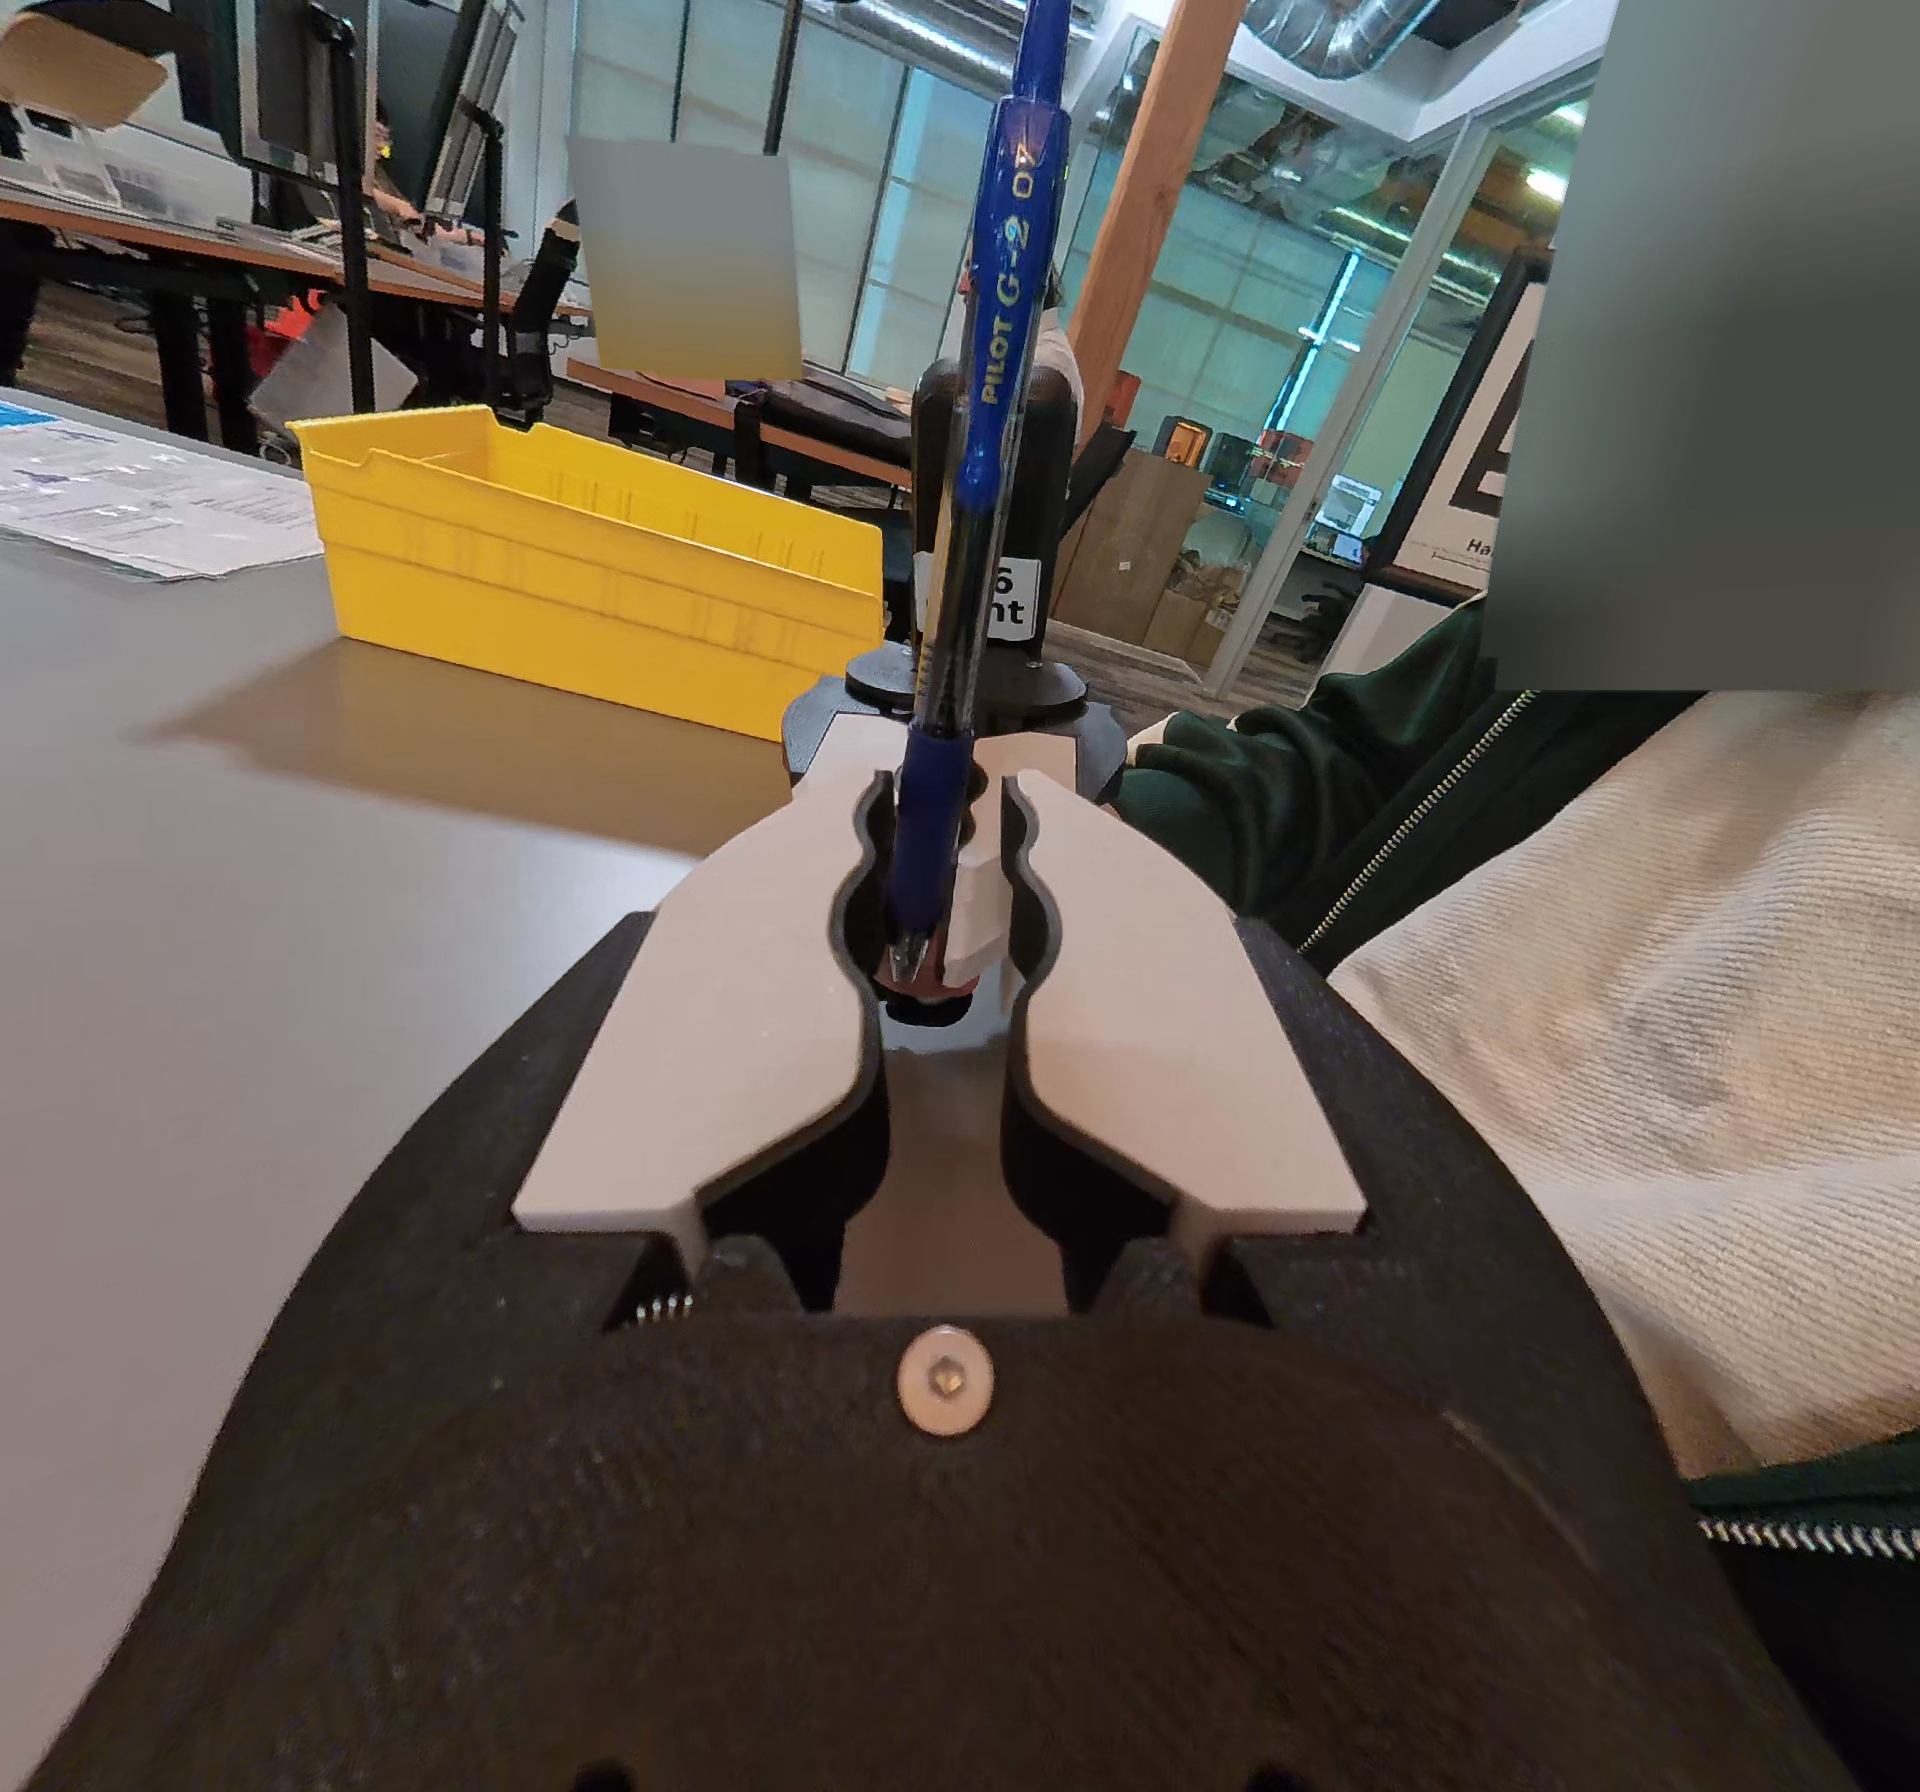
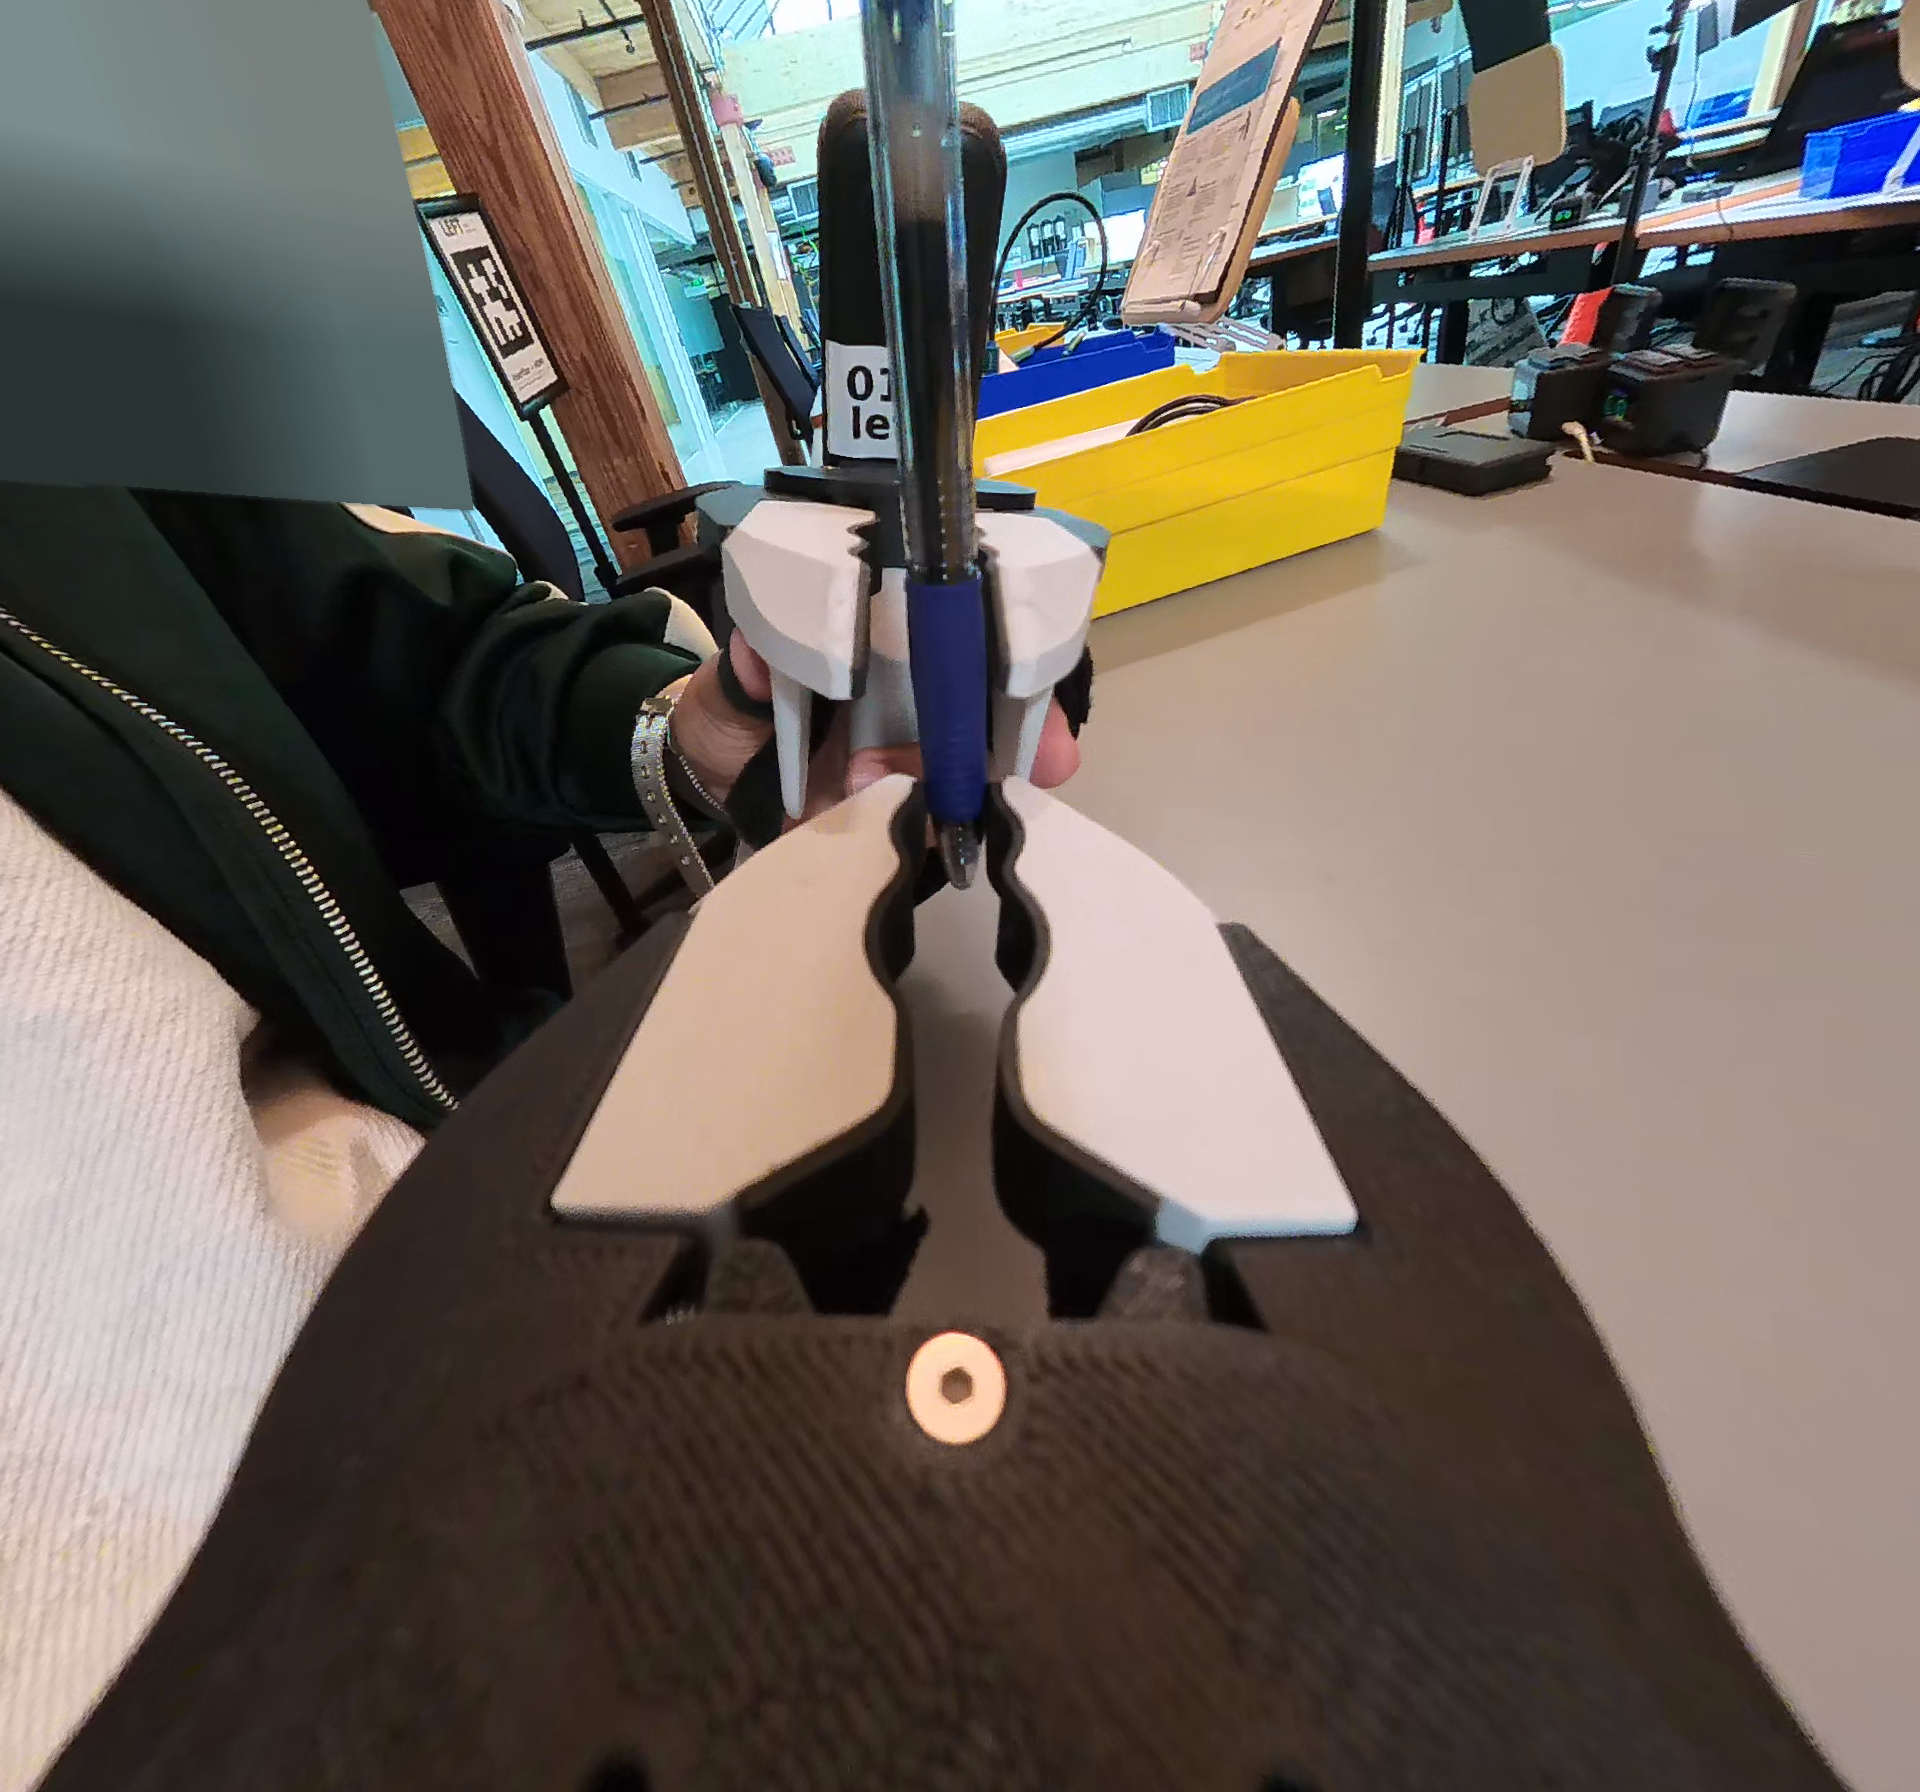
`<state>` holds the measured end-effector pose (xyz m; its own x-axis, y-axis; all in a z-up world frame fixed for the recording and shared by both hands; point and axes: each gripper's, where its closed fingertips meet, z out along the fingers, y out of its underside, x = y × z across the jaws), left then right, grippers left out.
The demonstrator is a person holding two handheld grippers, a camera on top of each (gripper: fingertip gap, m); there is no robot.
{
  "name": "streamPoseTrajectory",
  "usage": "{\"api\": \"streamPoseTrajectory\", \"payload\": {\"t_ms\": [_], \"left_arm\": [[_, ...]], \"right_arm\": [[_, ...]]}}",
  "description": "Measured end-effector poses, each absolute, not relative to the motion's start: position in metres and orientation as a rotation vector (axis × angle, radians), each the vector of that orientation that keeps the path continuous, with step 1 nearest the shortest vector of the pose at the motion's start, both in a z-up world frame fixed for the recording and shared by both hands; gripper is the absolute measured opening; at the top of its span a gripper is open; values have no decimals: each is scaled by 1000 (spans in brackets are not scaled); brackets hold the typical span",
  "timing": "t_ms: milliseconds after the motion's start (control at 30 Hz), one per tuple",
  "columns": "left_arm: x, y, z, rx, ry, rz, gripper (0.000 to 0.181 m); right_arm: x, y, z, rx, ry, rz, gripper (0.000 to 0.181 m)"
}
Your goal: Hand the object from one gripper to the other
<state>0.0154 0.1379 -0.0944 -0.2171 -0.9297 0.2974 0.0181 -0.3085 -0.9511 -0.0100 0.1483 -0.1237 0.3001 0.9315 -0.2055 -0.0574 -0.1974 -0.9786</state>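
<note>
Pen [image 1: 997, 340] is upright and off the table [image 1: 312, 911], sitting between both claws, which face each other tip to tip. Right gripper [image 2: 956, 807] looks clenched on the pen [image 2: 940, 682] low down, right at the nose end of the blue grip. That's a marginal hold. Left gripper [image 1: 940, 797] straddles the grip section slightly higher, jaws released: the pen leans on one finger with a visible gap on the other side. My read is mid-handover, with the receiving side not yet committed. To do it well: centre the left jaws so the pen seats in a pad notch, close fully on the rubber grip rather than the slick clear barrel, and confirm no gap either side before the right lets go. Keep both hands still during the overlap. The pen is top-heavy above the hold, so it may pivot if released early.
</note>
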Motion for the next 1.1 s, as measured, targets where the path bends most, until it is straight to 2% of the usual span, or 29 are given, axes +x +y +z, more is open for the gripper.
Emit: {"api": "streamPoseTrajectory", "payload": {"t_ms": [500, 600, 700, 1100], "left_arm": [[12, 141, -93, -1275, 1174, -1570, 12], [10, 144, -92, -1267, 1169, -1547, 12], [10, 148, -96, -1280, 1179, -1513, 12], [21, 137, -118, -1328, 1246, -1553, 12]], "right_arm": [[-14, 146, -129, -1489, -854, 1186, 11], [-10, 152, -132, -1534, -809, 1211, 27], [1, 161, -127, -1524, -740, 1205, 30], [18, 154, -86, -1302, -701, 1148, 24]]}}
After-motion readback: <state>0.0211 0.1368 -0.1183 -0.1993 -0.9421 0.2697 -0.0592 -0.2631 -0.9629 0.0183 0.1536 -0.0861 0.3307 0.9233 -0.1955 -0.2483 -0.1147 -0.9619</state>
